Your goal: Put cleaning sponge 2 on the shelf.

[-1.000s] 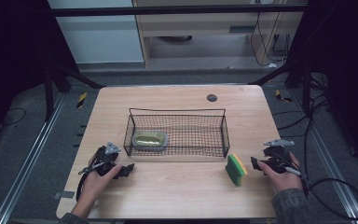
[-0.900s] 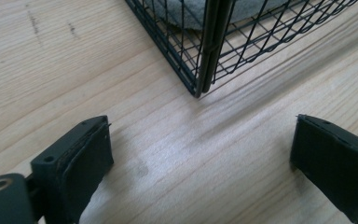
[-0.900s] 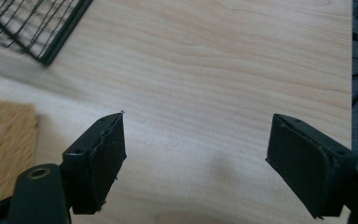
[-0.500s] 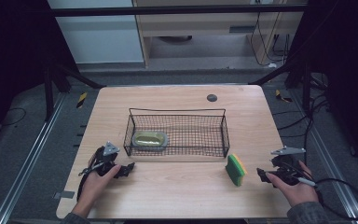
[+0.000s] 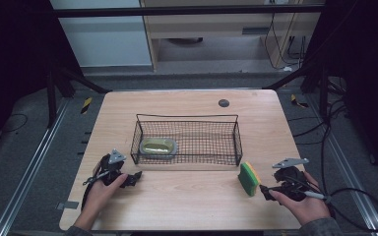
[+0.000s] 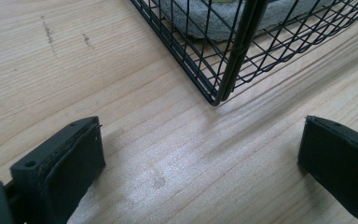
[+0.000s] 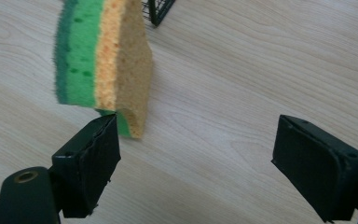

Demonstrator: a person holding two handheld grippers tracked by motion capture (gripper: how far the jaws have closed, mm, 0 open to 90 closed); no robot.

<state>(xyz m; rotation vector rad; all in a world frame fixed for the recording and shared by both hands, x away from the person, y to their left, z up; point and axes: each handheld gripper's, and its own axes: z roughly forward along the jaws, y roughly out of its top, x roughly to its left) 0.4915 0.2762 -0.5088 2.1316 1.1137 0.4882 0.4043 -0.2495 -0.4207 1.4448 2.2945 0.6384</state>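
The sponge (image 5: 249,179) stands on edge near the table's (image 5: 187,206) front edge, toward the front right corner and just outside the right end of the wire basket (image 5: 187,140). It has a yellow foam layer bonded to a green scouring layer. It is judged light, soft and compressible, not fragile; the scouring face should give good friction. Grip it across the two broad faces, at mid-height, with moderate pressure only. The right gripper (image 5: 268,191) sits just right of the sponge. Its jaws have just been opening and stand spread with nothing between them, the sponge's lower corner beside one pad (image 7: 93,161). The left gripper (image 5: 134,178) rests near the front left corner, jaws spread wide over bare wood, facing the basket's corner. A grey-rimmed scrubbing pad (image 5: 158,146) lies inside the basket's left end.
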